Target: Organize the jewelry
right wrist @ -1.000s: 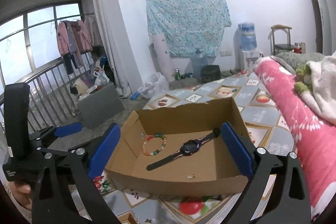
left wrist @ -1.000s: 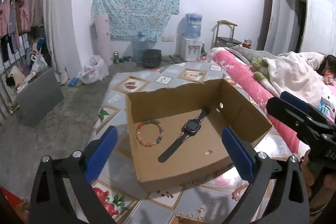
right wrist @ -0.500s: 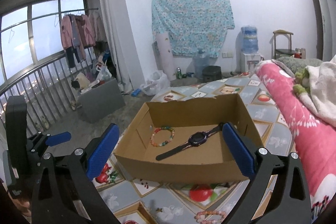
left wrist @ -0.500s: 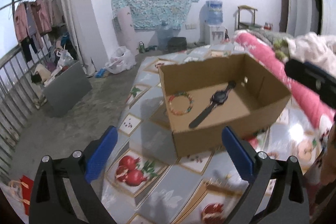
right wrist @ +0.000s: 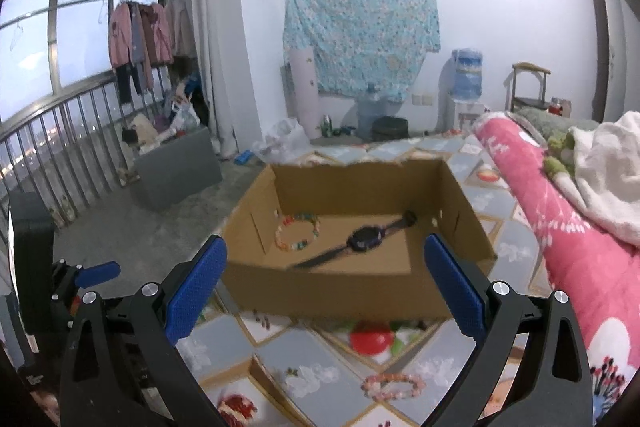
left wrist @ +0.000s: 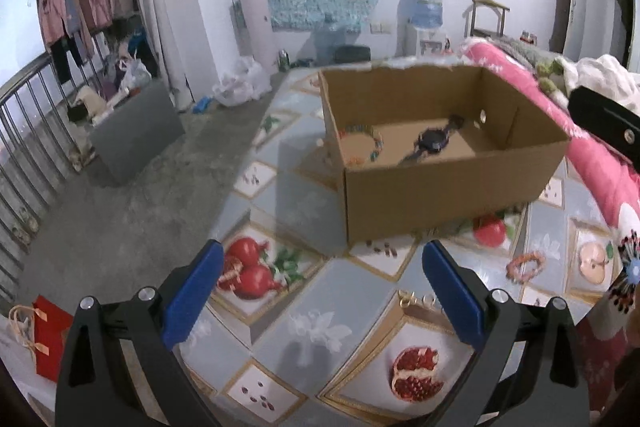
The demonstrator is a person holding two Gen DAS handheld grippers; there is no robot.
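Cardboard box (left wrist: 448,183) sits on the fruit-print mat (left wrist: 304,311), beside the pink quilt (right wrist: 560,227). Left gripper (left wrist: 322,299) and right gripper (right wrist: 326,285) both held level ahead of the box, fingers wide, nothing held. In box: black watch (right wrist: 362,241), multicolour bead bracelet (right wrist: 298,231). Pink bead bracelet (right wrist: 394,385) lies on mat outside the box.
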